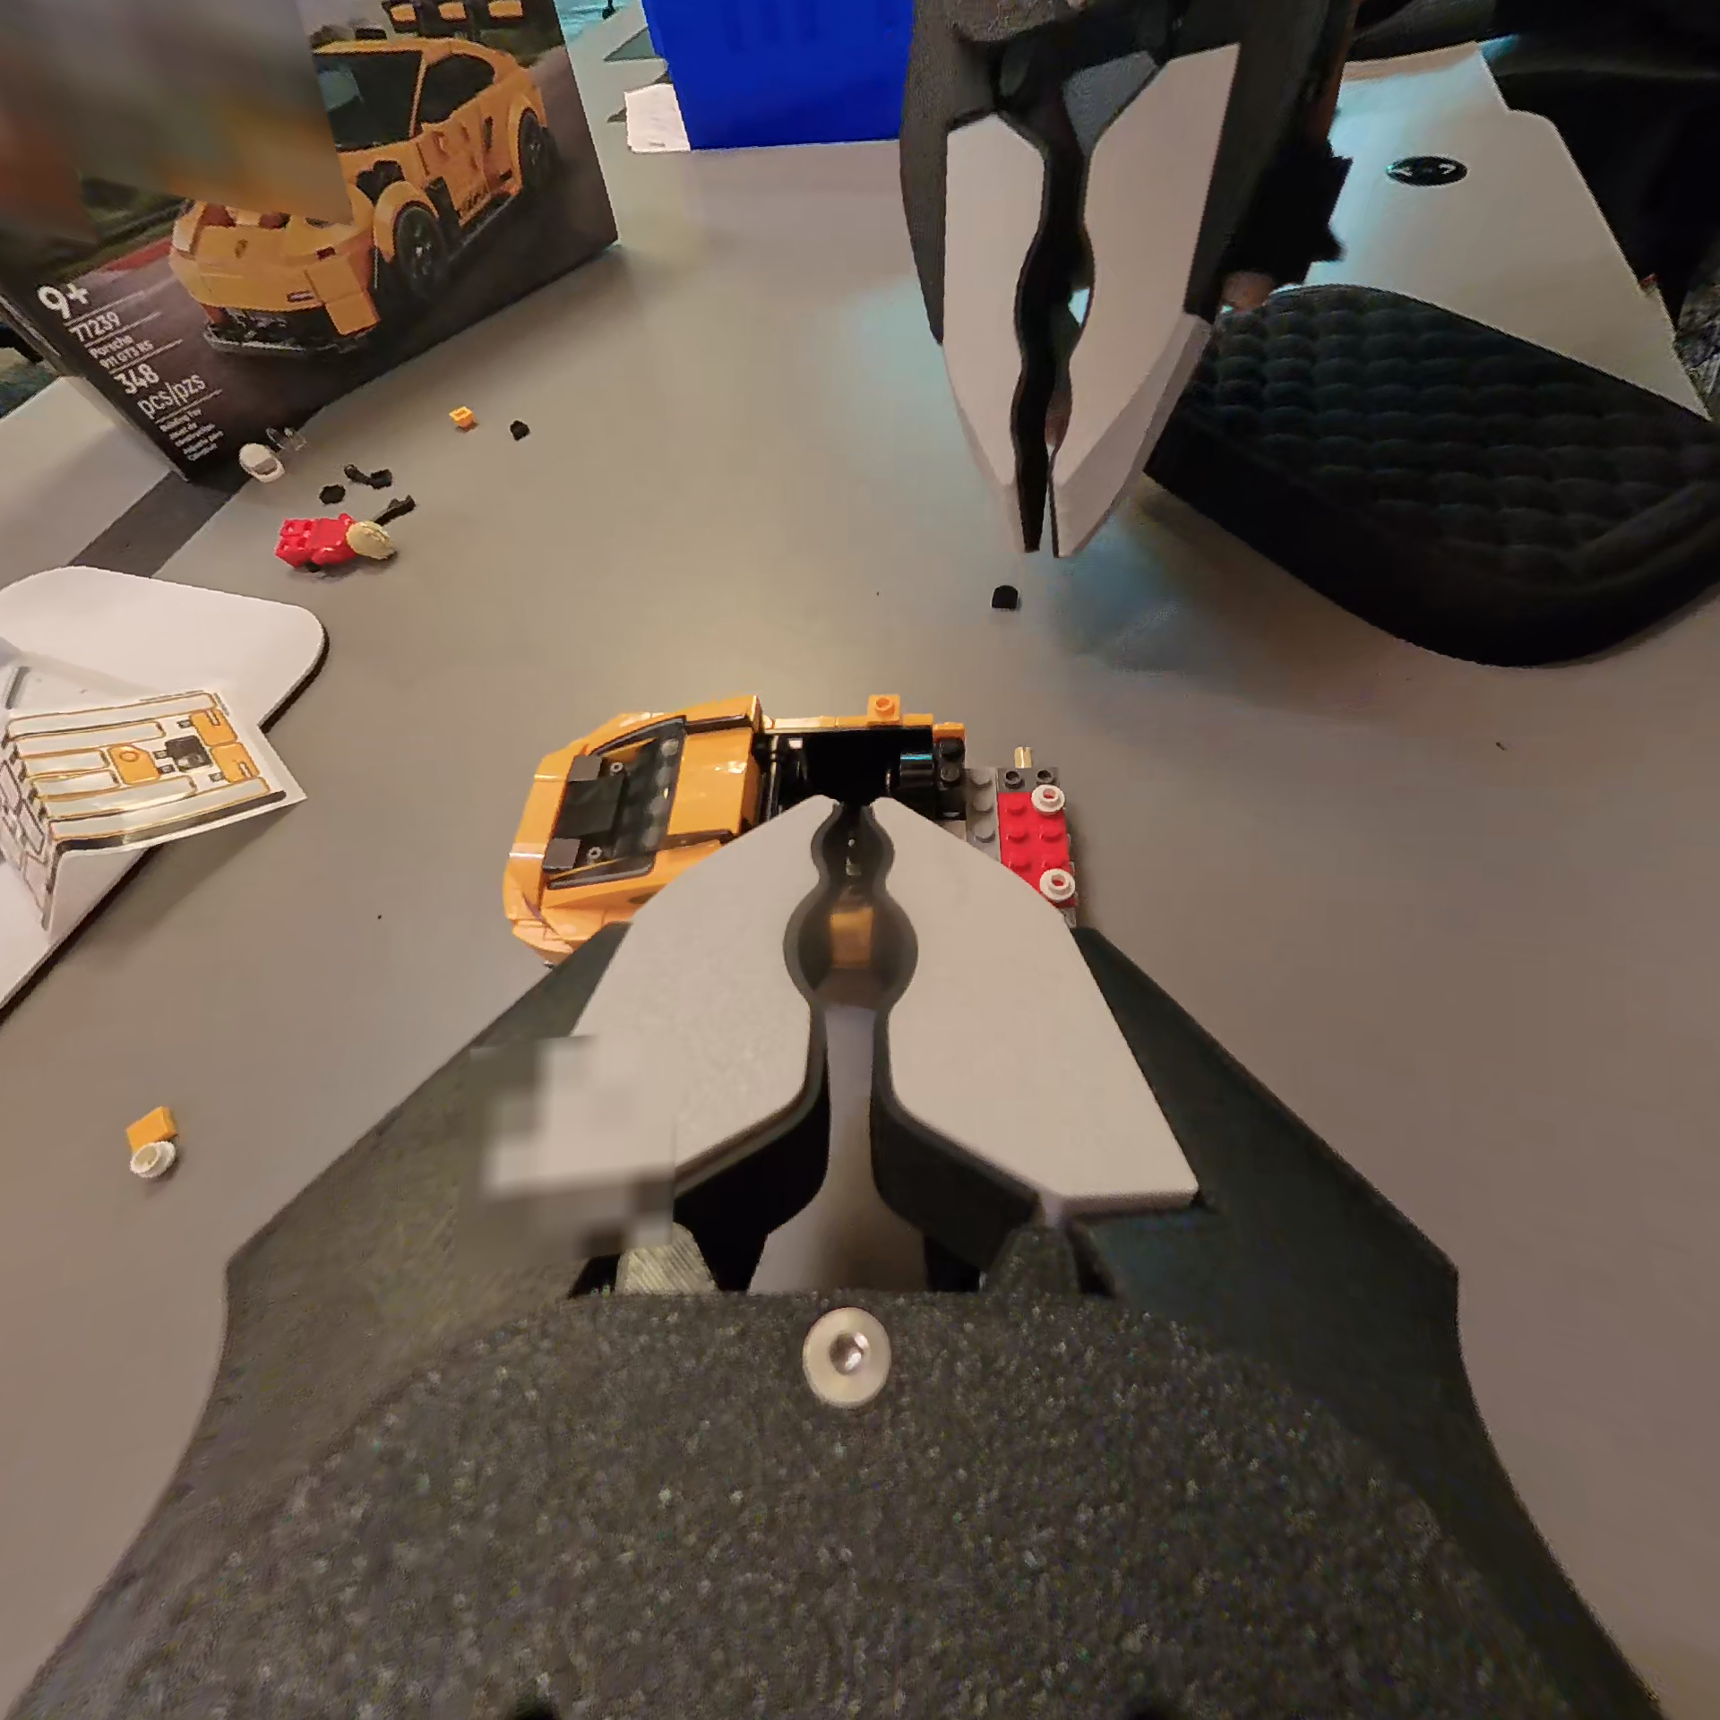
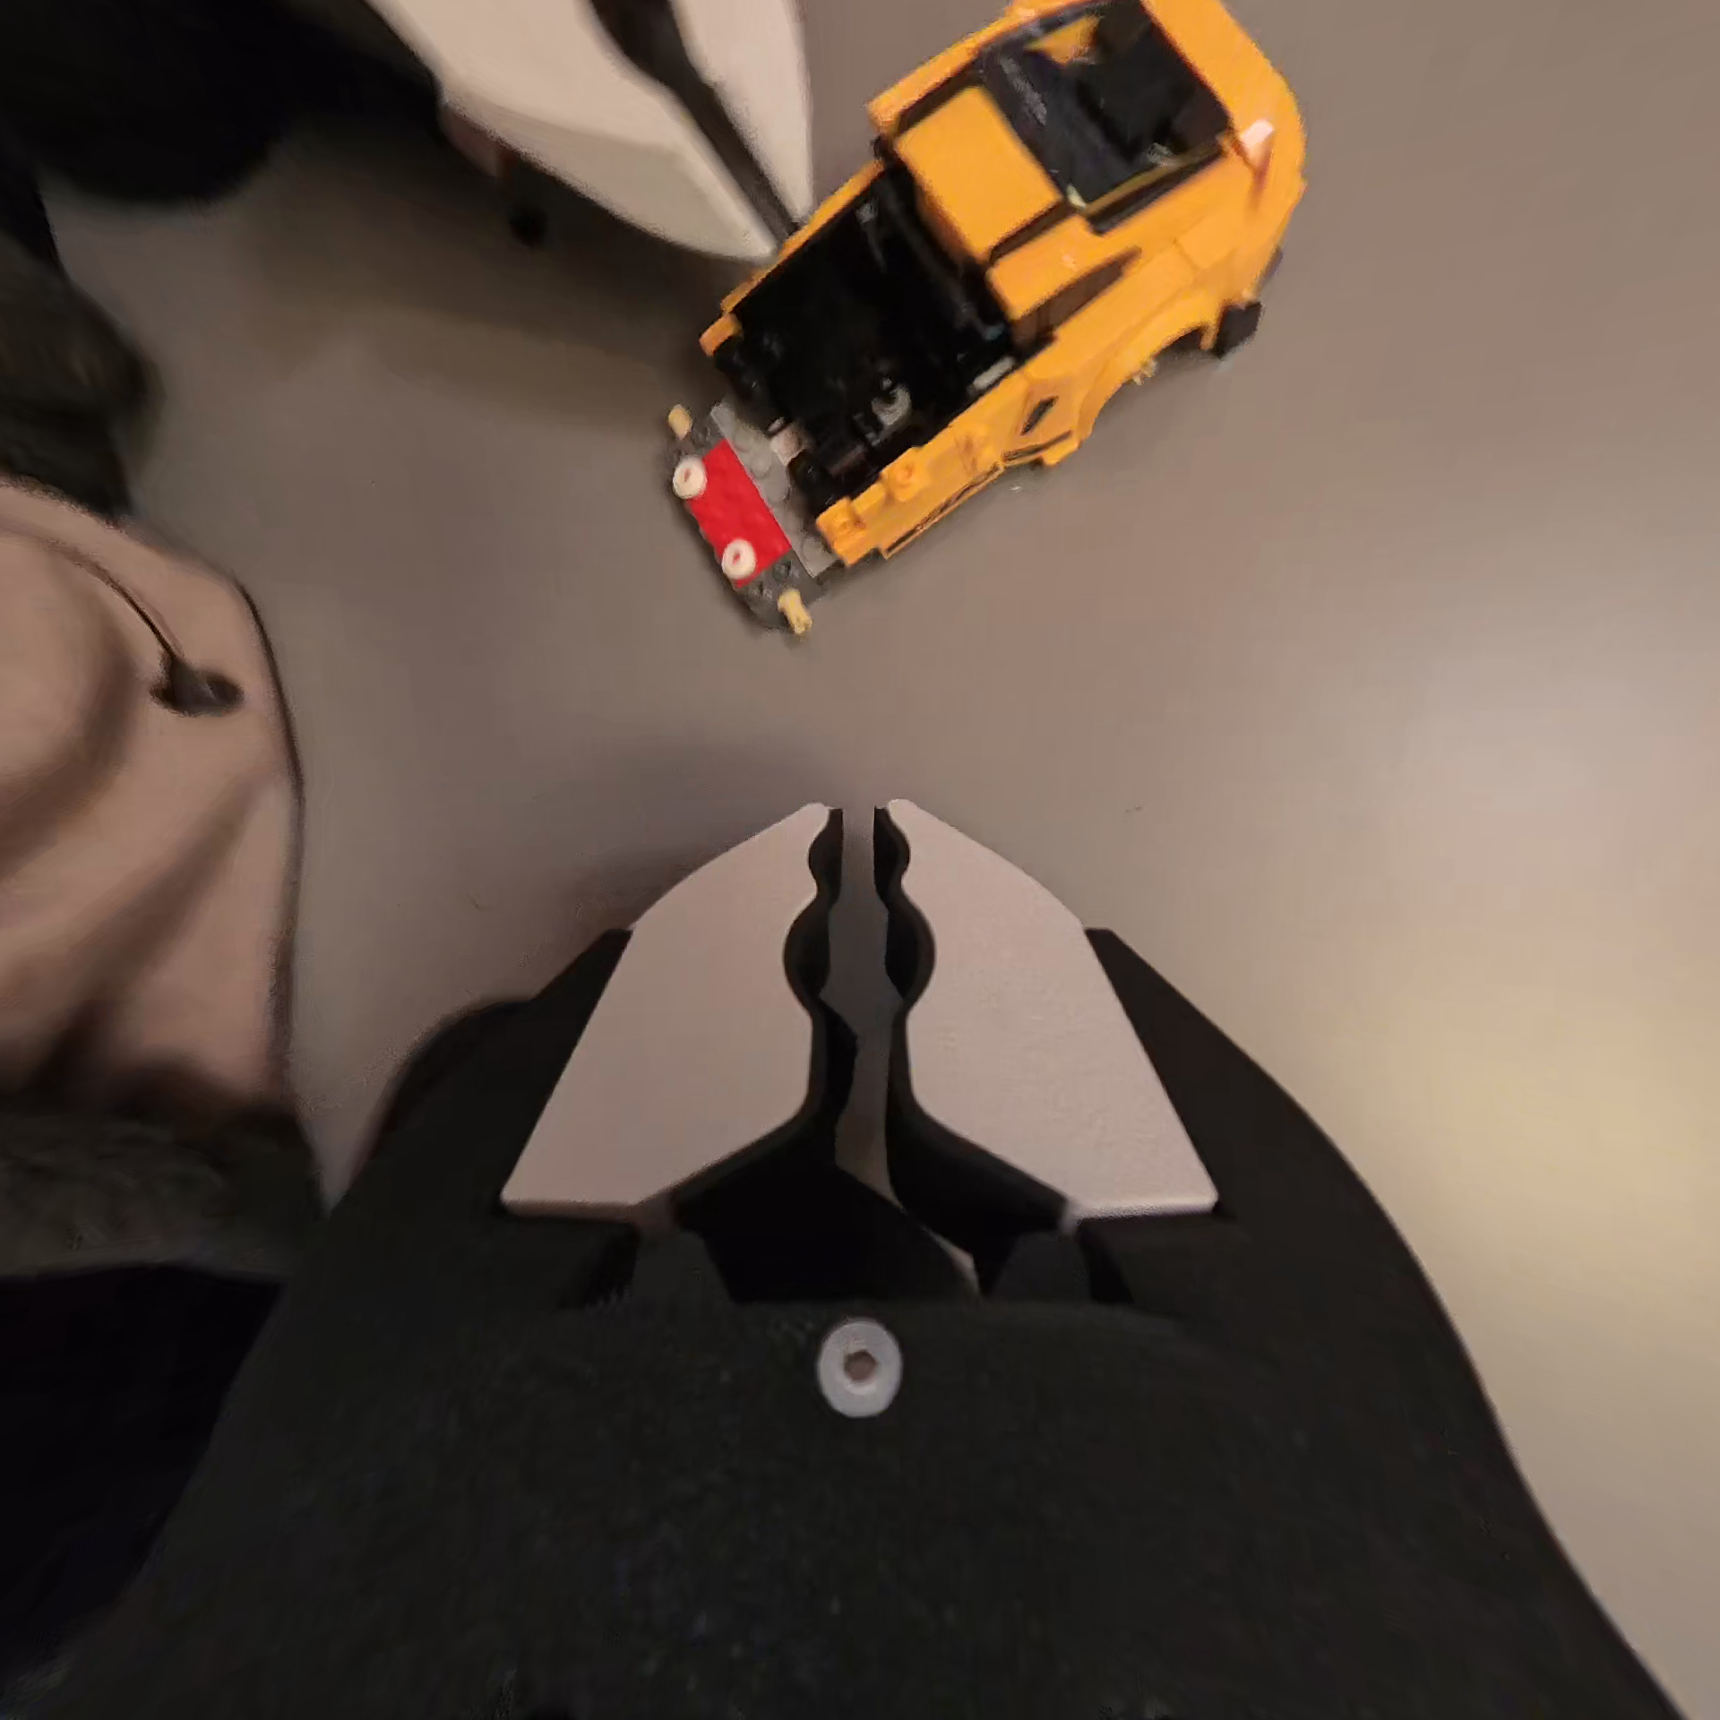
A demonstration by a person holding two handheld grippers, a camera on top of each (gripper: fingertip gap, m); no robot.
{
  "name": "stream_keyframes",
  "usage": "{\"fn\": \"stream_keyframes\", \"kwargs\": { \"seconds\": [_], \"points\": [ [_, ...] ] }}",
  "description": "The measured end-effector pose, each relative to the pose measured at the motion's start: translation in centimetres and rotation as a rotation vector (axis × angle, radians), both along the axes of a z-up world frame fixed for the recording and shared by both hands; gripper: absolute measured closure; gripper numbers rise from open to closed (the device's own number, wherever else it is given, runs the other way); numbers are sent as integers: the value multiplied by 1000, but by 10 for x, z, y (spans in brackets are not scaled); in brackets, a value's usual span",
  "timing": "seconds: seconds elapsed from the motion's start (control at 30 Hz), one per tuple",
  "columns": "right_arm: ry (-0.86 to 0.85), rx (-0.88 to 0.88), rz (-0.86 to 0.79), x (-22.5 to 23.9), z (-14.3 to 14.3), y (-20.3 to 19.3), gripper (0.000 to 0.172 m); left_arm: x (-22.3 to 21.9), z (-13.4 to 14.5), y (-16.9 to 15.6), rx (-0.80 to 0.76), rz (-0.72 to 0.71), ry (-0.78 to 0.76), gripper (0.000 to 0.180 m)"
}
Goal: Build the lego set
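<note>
A part-built yellow lego car [image 1: 651, 782] lies on the grey table [image 1: 1303, 884], with an open black middle and a red plate [image 1: 1033, 828] on grey plates at one end. My left gripper [image 1: 852, 812] is shut, its tips at the car's black open section. The right wrist view shows the car [image 2: 1070, 279] and the left gripper [image 2: 786, 233] with its tips against the car's side edge. My right gripper [image 2: 858, 812] is slightly open with only table between the pads. In the left wrist view the right gripper [image 1: 1042, 547] hangs just above a small black piece [image 1: 1002, 597] on the table.
The lego box [image 1: 307, 233] stands at the back left, with a sticker sheet [image 1: 140, 763] nearer. Loose pieces lie around: red ones [image 1: 316, 540], an orange and white one [image 1: 154, 1135]. A black textured pad [image 1: 1443, 484] is at the right, a blue bin [image 1: 782, 65] behind. A sleeve [image 2: 121, 791] is at the left. There is about 11 cm between the tips of the two grippers. The left tips stand about 5 cm off the red plate [image 1: 1033, 828]. It is also in sight in the right wrist view [image 2: 736, 509].
</note>
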State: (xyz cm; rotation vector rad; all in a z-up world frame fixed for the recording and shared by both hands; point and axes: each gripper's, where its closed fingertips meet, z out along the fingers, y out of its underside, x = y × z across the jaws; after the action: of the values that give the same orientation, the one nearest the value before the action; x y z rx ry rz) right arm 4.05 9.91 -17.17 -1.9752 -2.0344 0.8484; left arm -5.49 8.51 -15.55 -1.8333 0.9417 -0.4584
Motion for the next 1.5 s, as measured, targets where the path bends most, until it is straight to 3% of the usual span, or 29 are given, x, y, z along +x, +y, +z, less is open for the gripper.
{"fn": "stream_keyframes", "kwargs": {
  "seconds": [0.17,0.33,0.53,0.8,1.13,1.3,1.5],
  "points": [
    [4,478,528,18,-16,19,161,0,-1,0,-2,-1,2,179],
    [-17,589,868,20,-25,20,161,-1,-4,1,-8,4,7,179],
    [-77,586,1067,17,-27,22,159,-5,-5,4,-12,11,9,179],
    [-96,575,1169,14,-29,21,159,-5,-7,4,-11,5,22,178],
    [-111,531,1120,14,-32,17,163,-4,-6,4,-6,0,22,178],
    [-108,372,725,6,-29,15,164,-3,-2,2,4,0,18,178],
    [-35,193,244,-36,10,8,164,-4,5,3,-8,26,-23,179]
  ]
}}
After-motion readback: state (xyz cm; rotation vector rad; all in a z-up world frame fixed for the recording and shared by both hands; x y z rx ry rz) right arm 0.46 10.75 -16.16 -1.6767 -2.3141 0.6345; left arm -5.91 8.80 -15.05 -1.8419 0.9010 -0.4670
